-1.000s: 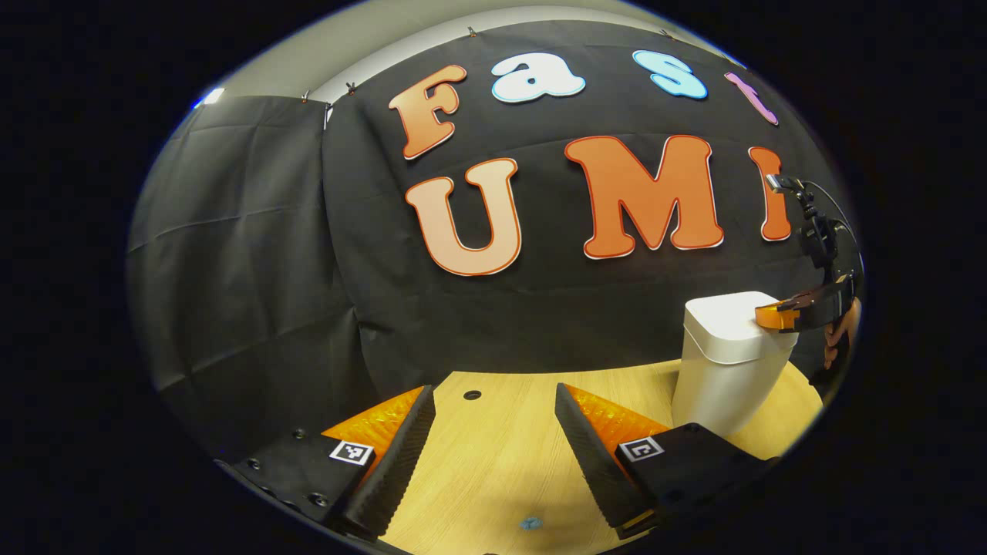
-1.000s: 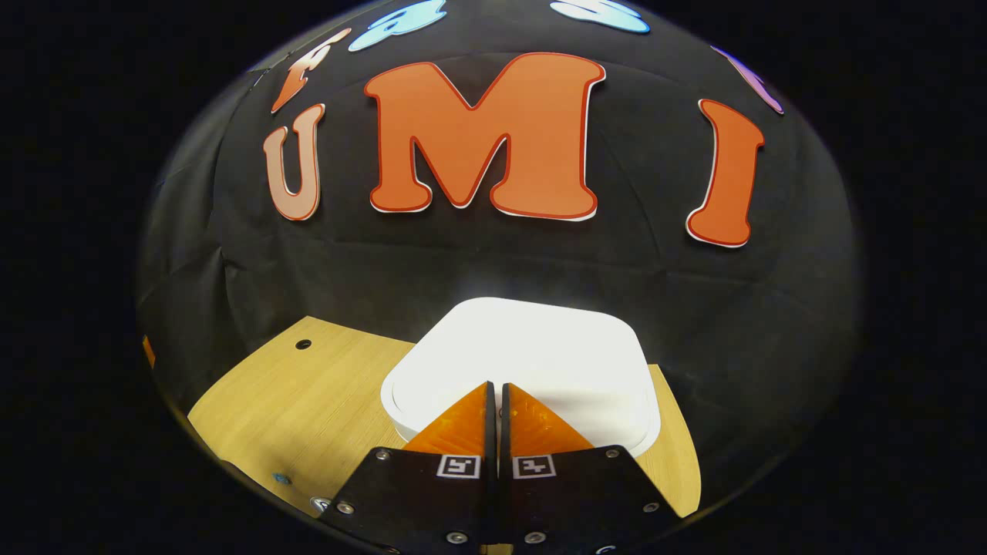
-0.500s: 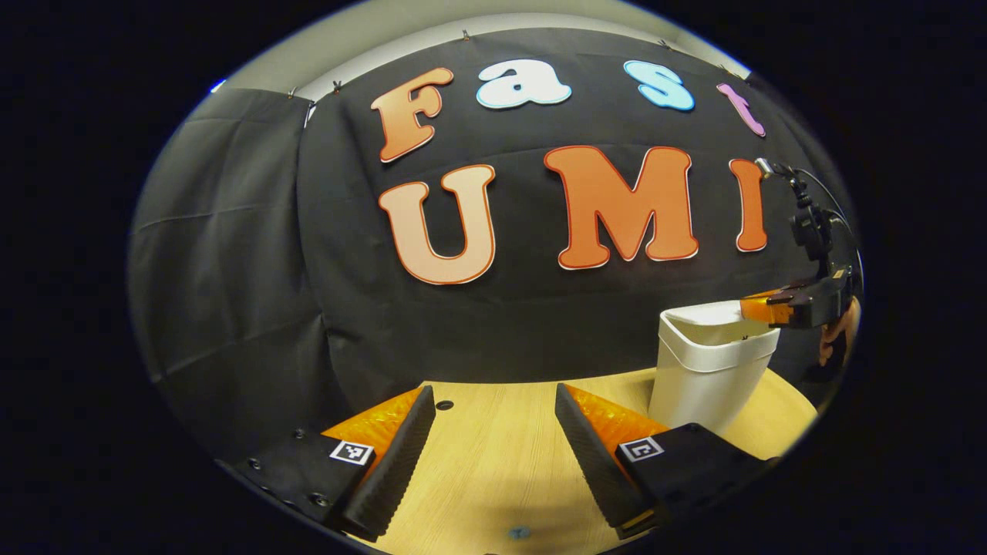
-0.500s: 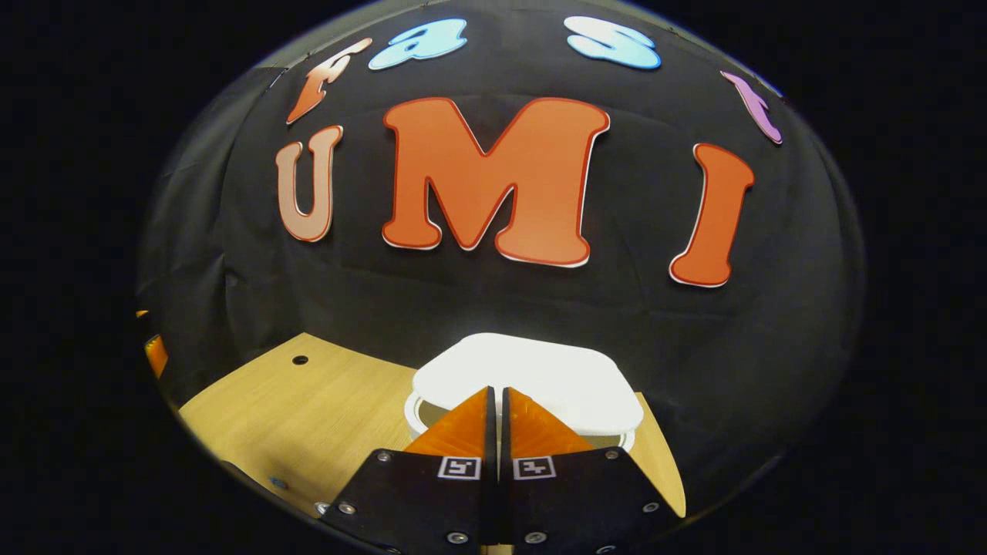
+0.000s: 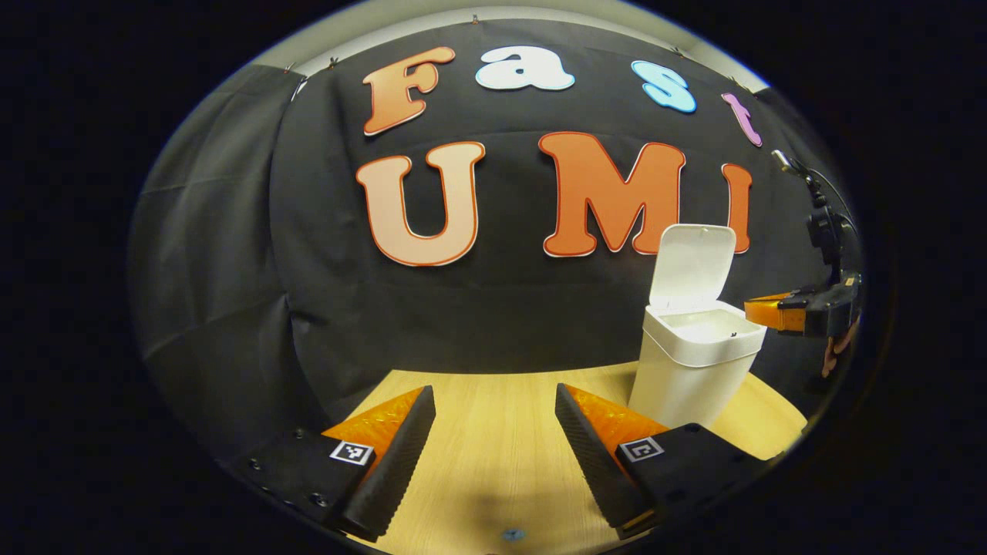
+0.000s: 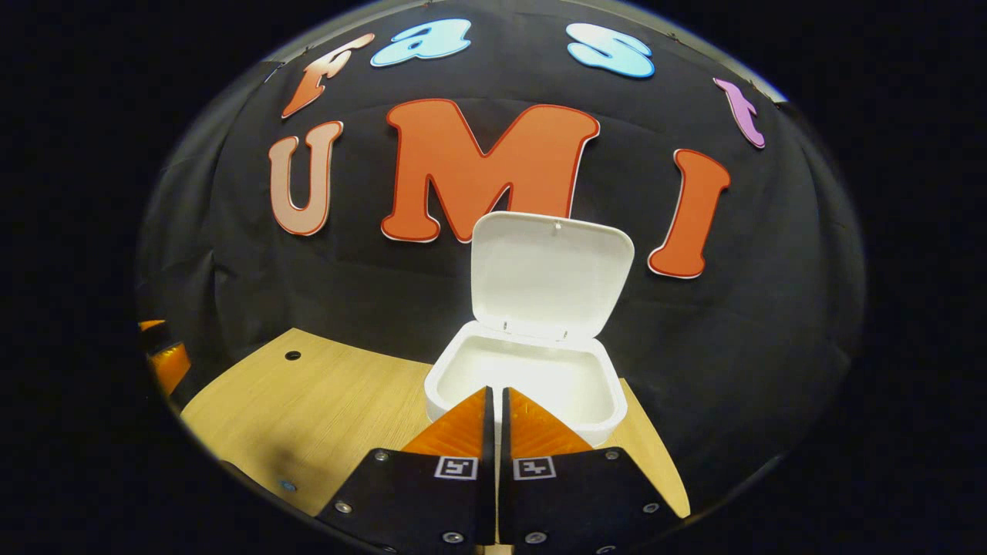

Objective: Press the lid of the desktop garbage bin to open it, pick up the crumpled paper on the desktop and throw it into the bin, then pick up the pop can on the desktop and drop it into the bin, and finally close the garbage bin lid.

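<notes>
The white desktop bin (image 5: pixel 686 370) stands at the right of the wooden table, its lid (image 5: pixel 692 266) swung up and upright behind the open mouth. In the right gripper view the bin (image 6: pixel 532 381) sits straight ahead with its lid (image 6: pixel 549 274) raised. My right gripper (image 6: pixel 496 393) is shut with nothing between its fingers, just above the bin's near rim. It also appears in the left gripper view as the right gripper (image 5: pixel 752 308) beside the bin's rim, held by a hand. My left gripper (image 5: pixel 493 401) hovers open over the table, holding nothing.
The wooden table (image 5: pixel 501 455) has a small blue mark (image 5: pixel 513 533) near its front. A cable hole (image 6: pixel 292 355) sits at the back left of the table (image 6: pixel 308 416). The black cloth wall stands close behind the bin.
The bin lid has sprung from shut to fully upright. My right gripper has lifted off the lid and drawn back a little. My left gripper has drifted slightly.
</notes>
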### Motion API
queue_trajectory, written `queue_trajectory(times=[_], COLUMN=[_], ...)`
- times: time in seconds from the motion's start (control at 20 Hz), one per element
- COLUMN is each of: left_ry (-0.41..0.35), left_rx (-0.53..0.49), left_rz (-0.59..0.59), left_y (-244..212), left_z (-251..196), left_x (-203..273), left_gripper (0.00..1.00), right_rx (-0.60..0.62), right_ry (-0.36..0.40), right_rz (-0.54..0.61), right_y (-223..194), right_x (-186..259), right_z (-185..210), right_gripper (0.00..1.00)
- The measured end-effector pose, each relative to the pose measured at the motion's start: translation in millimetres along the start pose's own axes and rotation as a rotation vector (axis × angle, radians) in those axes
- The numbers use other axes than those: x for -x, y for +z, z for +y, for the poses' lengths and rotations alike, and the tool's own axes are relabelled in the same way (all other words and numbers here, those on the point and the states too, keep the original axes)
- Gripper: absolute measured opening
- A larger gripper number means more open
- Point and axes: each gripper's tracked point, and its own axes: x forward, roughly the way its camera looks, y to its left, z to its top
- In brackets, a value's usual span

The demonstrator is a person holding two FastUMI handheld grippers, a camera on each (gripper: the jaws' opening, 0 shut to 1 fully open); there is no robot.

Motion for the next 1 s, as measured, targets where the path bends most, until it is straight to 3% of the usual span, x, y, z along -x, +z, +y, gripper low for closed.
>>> queue_trajectory(times=[0.05, 0.15, 0.25, 0.35, 0.45, 0.5, 0.55, 0.6, 1.0], left_ry=[-0.017, -0.048, -0.077, -0.093, -0.113, -0.123, -0.13, -0.135, -0.147], left_rx=[0.011, 0.032, 0.049, 0.045, 0.044, 0.046, 0.049, 0.048, 0.063], left_rz=[0.021, 0.069, 0.137, 0.207, 0.273, 0.309, 0.344, 0.382, 0.701], left_y=[-7.1, -20.8, -39.8, -57.8, -86.1, -97.7, -108.9, -120.9, -204.9], left_z=[-2.0, -5.2, -9.8, -13.1, -17.3, -19.0, -21.0, -22.6, -32.8], left_x=[-4.2, -9.8, -16.0, -20.8, -17.4, -14.3, -14.5, -15.1, -1.5], left_gripper=[0.97, 1.0, 1.0, 0.98, 0.98, 1.0, 0.99, 0.99, 0.97], right_rx=[-0.03, -0.087, -0.113, -0.122, -0.13, -0.132, -0.132, -0.129, -0.133], right_ry=[0.008, 0.016, 0.003, -0.006, -0.003, -0.002, -0.006, -0.014, 0.036], right_rz=[0.016, 0.042, 0.075, 0.094, 0.114, 0.122, 0.13, 0.139, 0.205], right_y=[-4.9, -15.7, -28.8, -39.1, -51.8, -57.2, -62.5, -69.3, -112.7], right_x=[3.0, 7.6, 12.9, 18.9, 25.2, 29.0, 31.7, 34.4, 53.5], right_z=[3.7, 8.4, 7.1, 6.2, 7.9, 8.7, 8.3, 7.8, 27.0], right_gripper=[0.04, 0.15, 0.35, 0.32, 0.36, 0.55, 0.56, 0.64, 0.79])
